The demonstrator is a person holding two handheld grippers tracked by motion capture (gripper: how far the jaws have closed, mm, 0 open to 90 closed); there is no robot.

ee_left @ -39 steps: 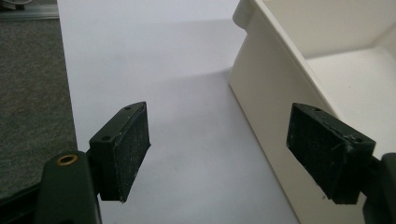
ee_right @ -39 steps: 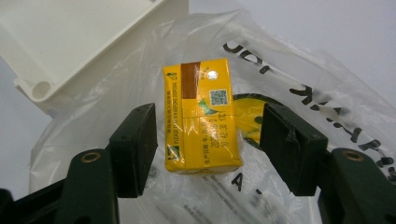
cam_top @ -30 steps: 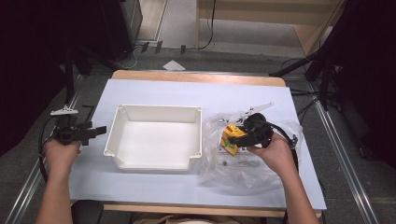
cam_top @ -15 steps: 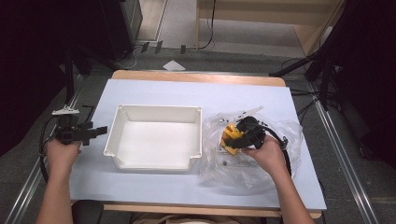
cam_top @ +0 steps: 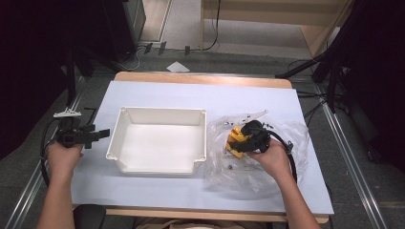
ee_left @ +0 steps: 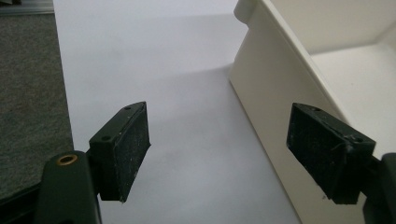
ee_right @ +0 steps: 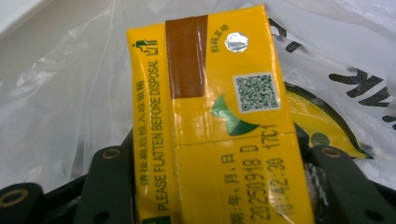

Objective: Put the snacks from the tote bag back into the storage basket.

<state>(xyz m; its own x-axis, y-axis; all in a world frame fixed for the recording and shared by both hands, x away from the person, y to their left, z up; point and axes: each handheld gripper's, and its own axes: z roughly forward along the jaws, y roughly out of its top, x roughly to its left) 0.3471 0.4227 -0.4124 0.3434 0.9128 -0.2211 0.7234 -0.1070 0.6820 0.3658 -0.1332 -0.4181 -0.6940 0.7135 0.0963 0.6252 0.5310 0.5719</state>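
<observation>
A yellow drink carton (ee_right: 219,116) with a brown stripe and a QR code lies on a clear plastic bag (cam_top: 267,167) right of centre. My right gripper (cam_top: 239,143) points left at the carton (cam_top: 234,138); its jaws have just been closing, and they now sit against the carton's two sides. In the right gripper view the carton spans the whole gap between the jaws. My left gripper (cam_top: 98,135) hovers at the table's left edge, open with nothing between its pads (ee_left: 128,144), pointing at the left wall of a white tray (ee_left: 271,93).
The white tray (cam_top: 162,110) stands empty mid-table on a pale sheet (cam_top: 191,95). The crumpled bag (ee_right: 56,93) carries black print and lies close to the tray's right wall. Dark floor and metal rails flank the table.
My right gripper has dropped a little onto the carton and its jaws have drawn in around it. The left hand has stayed put.
</observation>
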